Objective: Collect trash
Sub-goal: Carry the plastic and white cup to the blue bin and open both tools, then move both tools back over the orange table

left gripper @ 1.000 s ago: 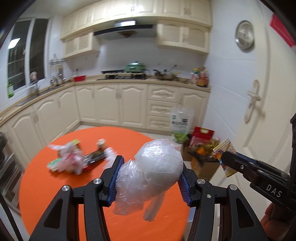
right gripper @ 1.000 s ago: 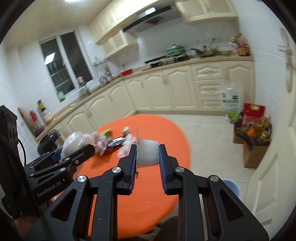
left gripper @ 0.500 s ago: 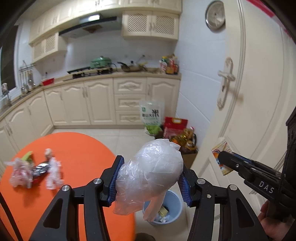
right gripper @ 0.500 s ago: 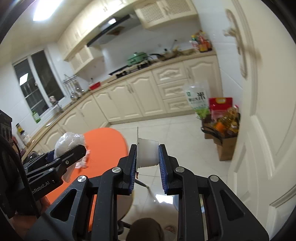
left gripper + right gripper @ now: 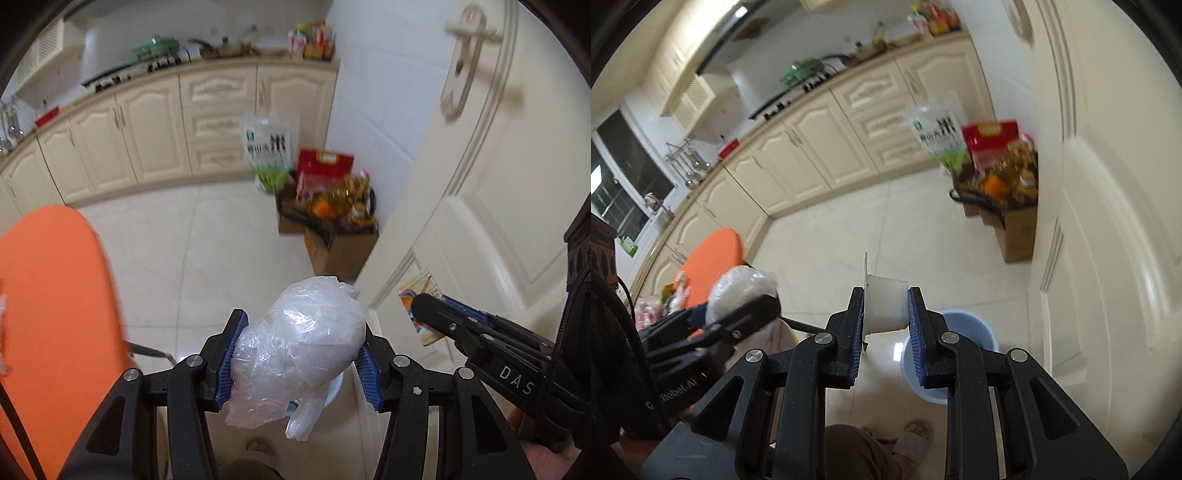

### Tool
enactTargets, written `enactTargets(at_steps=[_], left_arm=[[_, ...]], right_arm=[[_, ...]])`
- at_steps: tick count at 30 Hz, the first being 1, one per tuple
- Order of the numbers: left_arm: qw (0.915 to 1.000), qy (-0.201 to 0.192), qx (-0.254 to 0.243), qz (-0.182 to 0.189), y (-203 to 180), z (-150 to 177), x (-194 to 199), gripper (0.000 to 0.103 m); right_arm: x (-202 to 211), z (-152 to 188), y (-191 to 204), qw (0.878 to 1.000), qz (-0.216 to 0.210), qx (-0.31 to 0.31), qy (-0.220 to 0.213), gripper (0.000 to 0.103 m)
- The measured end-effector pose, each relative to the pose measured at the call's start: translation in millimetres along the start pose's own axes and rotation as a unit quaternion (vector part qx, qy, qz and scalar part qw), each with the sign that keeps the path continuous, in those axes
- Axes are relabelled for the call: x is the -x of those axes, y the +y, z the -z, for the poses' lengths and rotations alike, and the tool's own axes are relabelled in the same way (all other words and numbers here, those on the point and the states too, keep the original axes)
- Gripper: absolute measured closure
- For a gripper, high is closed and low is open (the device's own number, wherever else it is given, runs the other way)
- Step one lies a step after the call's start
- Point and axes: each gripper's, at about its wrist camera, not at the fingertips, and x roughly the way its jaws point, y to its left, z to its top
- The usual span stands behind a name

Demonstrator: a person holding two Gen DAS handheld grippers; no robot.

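Note:
My left gripper (image 5: 301,332) is shut on a crumpled clear plastic bag (image 5: 299,343), held over the floor by the door. My right gripper (image 5: 886,299) is shut on a small white plastic cup (image 5: 886,308) whose peeled lid (image 5: 865,269) sticks up. A light blue bin (image 5: 964,328) stands on the tiles just below and right of the cup. In the left wrist view the bag hides nearly all of the bin; the right gripper (image 5: 436,314) shows there at the right. The left gripper (image 5: 746,310) with the bag (image 5: 738,288) appears at the left of the right wrist view.
The round orange table (image 5: 48,295) lies to the left, with more wrappers (image 5: 650,310) on it. A cream door (image 5: 480,184) stands close on the right. Cardboard boxes of groceries (image 5: 1012,206) sit by the wall. A person's sandalled foot (image 5: 916,439) is near the bin.
Both grippers swung right, away from the orange table, and tilted down towards the floor by the door. The blue bin came into view. Both grips stayed as they were.

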Motion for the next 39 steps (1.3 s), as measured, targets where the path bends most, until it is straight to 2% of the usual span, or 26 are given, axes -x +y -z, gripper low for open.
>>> enactTargets(at_steps=[7, 11, 14, 16, 17, 19, 21, 23, 24, 25, 28, 32, 36, 39], left_arm=[[0.9980, 0.062, 0.010, -0.004, 3.8, -48.4, -97.1, 0.052], [0.9957, 0.092, 0.010, -0.001, 7.7, -61.1, -133.0, 0.052], [0.9939, 0.110, 0.008, -0.013, 9.5, -69.8, -152.6, 0.044], [0.9925, 0.119, 0.012, -0.023, 12.4, -72.7, -160.5, 0.030], [0.9923, 0.119, 0.017, -0.028, 14.3, -71.9, -160.0, 0.027], [0.9924, 0.116, 0.022, -0.034, 15.3, -72.1, -160.4, 0.015], [0.9922, 0.116, 0.018, -0.044, 13.4, -74.2, -161.5, 0.011], [0.9920, 0.115, 0.014, -0.050, 8.3, -75.4, -161.6, 0.010], [0.9921, 0.115, 0.008, -0.049, 4.2, -74.2, -159.7, 0.009], [0.9926, 0.110, 0.004, -0.052, -0.9, -77.3, -159.6, 0.009], [0.9943, 0.090, -0.007, -0.056, -11.7, -76.5, -149.7, 0.007], [0.9966, 0.049, -0.024, -0.062, -20.5, -66.0, -112.9, 0.003], [0.9973, -0.001, -0.021, -0.071, -20.0, -51.7, -74.4, 0.001], [0.9970, -0.017, -0.022, -0.072, -11.5, -37.1, -44.7, 0.001]], right_arm=[[-52.6, 7.0, -36.5, 0.998, -0.001, -0.041, 0.042, 0.082], [-76.4, 9.4, -51.6, 0.996, -0.004, -0.065, 0.061, 0.081], [-88.7, 13.8, -61.6, 0.994, -0.001, -0.082, 0.070, 0.077], [-93.6, 15.3, -68.7, 0.993, -0.001, -0.092, 0.075, 0.069], [-93.7, 16.8, -71.8, 0.992, 0.002, -0.097, 0.075, 0.066], [-91.0, 15.4, -76.2, 0.992, 0.007, -0.105, 0.073, 0.049], [-85.4, 16.5, -80.1, 0.991, 0.008, -0.113, 0.067, 0.037], [-81.0, 15.1, -83.0, 0.991, 0.009, -0.121, 0.061, 0.021], [-76.7, 15.4, -83.5, 0.990, 0.006, -0.128, 0.056, 0.007], [-72.9, 15.1, -83.9, 0.990, 0.004, -0.133, 0.049, 0.000], [-59.7, 15.6, -83.5, 0.987, -0.010, -0.158, 0.033, 0.000], [-40.6, 13.0, -80.6, 0.983, -0.028, -0.181, 0.012, 0.000], [-18.0, 7.5, -66.2, 0.986, -0.026, -0.164, -0.005, 0.000], [0.4, 3.0, -49.6, 0.989, -0.022, -0.148, -0.017, 0.000]])
